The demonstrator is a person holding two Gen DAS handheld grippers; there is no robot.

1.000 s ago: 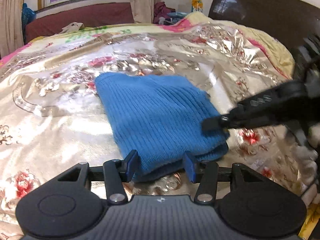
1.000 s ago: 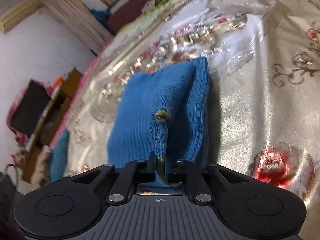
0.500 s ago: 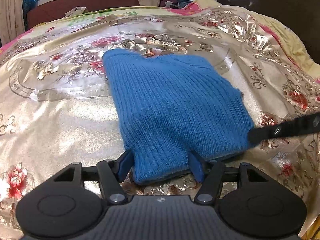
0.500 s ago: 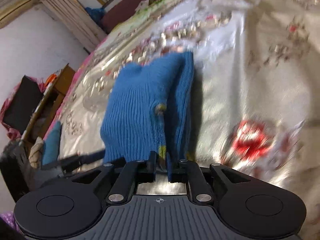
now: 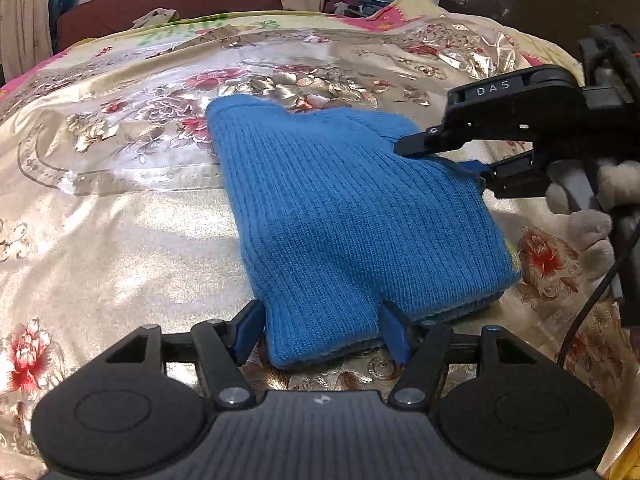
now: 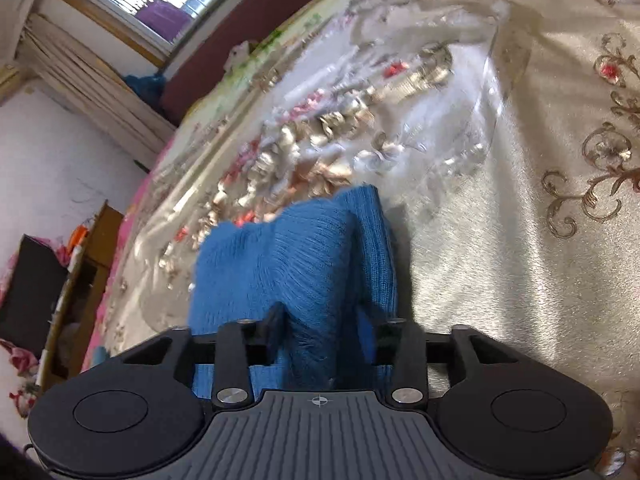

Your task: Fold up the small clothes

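A folded blue knit garment (image 5: 352, 216) lies on the shiny floral bedspread (image 5: 120, 216). My left gripper (image 5: 322, 330) is open, its blue-tipped fingers (image 5: 248, 330) on either side of the garment's near corner. My right gripper (image 5: 444, 156) shows at the right of the left wrist view, open, with the garment's right edge between its jaws. In the right wrist view the right gripper (image 6: 324, 330) is open and a ridge of the blue garment (image 6: 304, 256) stands between its fingers.
A dark headboard (image 5: 540, 4) rises at the far right. A maroon sofa (image 5: 168, 4) under a window (image 6: 136, 4) stands past the bed. A wooden cabinet (image 6: 76, 280) stands beside the bed at the left of the right wrist view.
My right gripper has opened; it was shut on the garment's fold. It has shifted along the garment's right edge. My left gripper has stayed open around the near corner.
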